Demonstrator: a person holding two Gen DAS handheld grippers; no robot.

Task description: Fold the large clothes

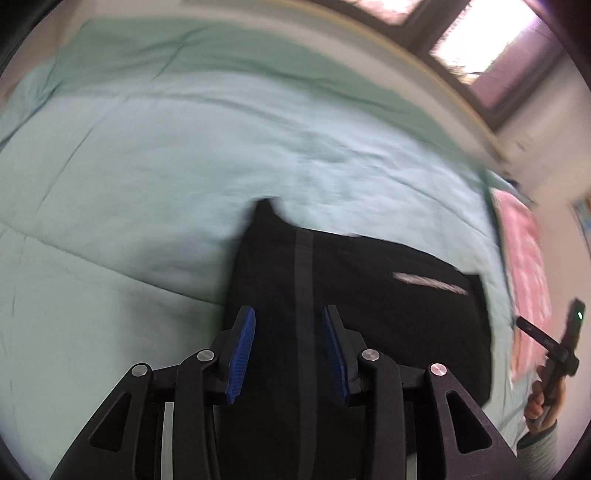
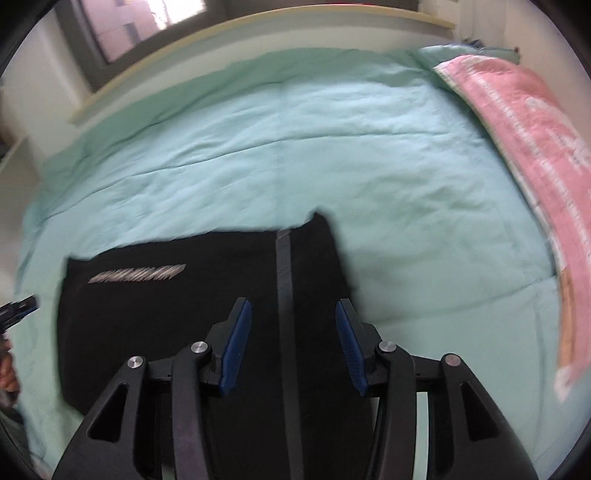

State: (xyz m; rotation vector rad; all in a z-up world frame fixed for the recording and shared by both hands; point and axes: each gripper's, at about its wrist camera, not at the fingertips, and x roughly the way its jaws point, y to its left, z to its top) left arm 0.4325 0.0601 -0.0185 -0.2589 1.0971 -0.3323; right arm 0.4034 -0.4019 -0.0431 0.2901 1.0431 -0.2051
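A black garment (image 1: 369,314) with a grey side stripe and a silver logo lies folded flat on the mint-green bedspread (image 1: 147,166). It also shows in the right wrist view (image 2: 184,314). My left gripper (image 1: 289,321) is open, hovering over the garment's left part, its blue pads either side of the stripe. My right gripper (image 2: 293,314) is open over the garment's right part, also straddling the stripe. Neither holds anything. The right gripper's body and the hand holding it show in the left wrist view (image 1: 554,354).
A pink patterned blanket (image 2: 535,155) lies along the bed's right side. The pale bed frame (image 2: 221,33) and a window (image 1: 480,40) lie beyond the far edge. Green bedspread (image 2: 332,147) extends beyond the garment.
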